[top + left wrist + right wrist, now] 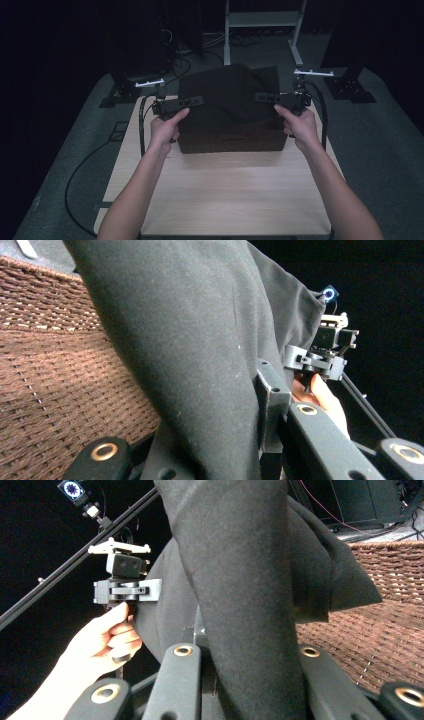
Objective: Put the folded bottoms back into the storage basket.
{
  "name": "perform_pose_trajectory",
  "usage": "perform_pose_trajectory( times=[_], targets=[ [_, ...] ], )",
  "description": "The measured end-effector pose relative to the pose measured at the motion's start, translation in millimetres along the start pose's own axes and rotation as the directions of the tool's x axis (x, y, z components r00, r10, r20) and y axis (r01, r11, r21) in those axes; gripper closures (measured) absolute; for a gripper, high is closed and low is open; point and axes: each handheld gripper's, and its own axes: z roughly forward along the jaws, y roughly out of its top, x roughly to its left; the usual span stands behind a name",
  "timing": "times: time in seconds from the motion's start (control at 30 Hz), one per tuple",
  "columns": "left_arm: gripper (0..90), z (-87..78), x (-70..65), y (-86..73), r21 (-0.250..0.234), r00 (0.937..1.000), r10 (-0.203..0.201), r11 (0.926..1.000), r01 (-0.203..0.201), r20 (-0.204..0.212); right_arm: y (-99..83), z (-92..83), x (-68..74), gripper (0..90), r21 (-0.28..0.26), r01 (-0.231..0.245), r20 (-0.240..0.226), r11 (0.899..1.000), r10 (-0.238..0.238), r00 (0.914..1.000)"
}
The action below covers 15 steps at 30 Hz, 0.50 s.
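Both grippers, left (200, 100) and right (258, 97), clamped on opposite edges of black cloth (227, 95), held raised and spread over wicker basket (231, 140) on table (225, 195).

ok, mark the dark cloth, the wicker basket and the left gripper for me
dark cloth (227, 97), high view, middle of the draped fabric.
wicker basket (232, 137), high view, front woven wall.
left gripper (197, 100), high view, jaw tips at the cloth's edge.
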Motion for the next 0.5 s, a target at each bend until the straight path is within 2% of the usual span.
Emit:
perform_pose_trajectory(
  times=[0.2,0.5],
  targets=[
    [74.6,5.8,3.8,7.3,0.008,0.9998,0.000,1.0000,0.000,-0.018,5.4,3.5,-8.7,74.5,0.006,-0.016,0.004,1.000,0.016,0.9999],
    [74.7,15.2,18.4,17.8,0.016,0.9996,-0.012,0.9998,0.013,-0.026,12.0,12.4,-25.7,74.6,0.009,-0.034,0.024,0.999,0.033,0.9991]
  ],
)
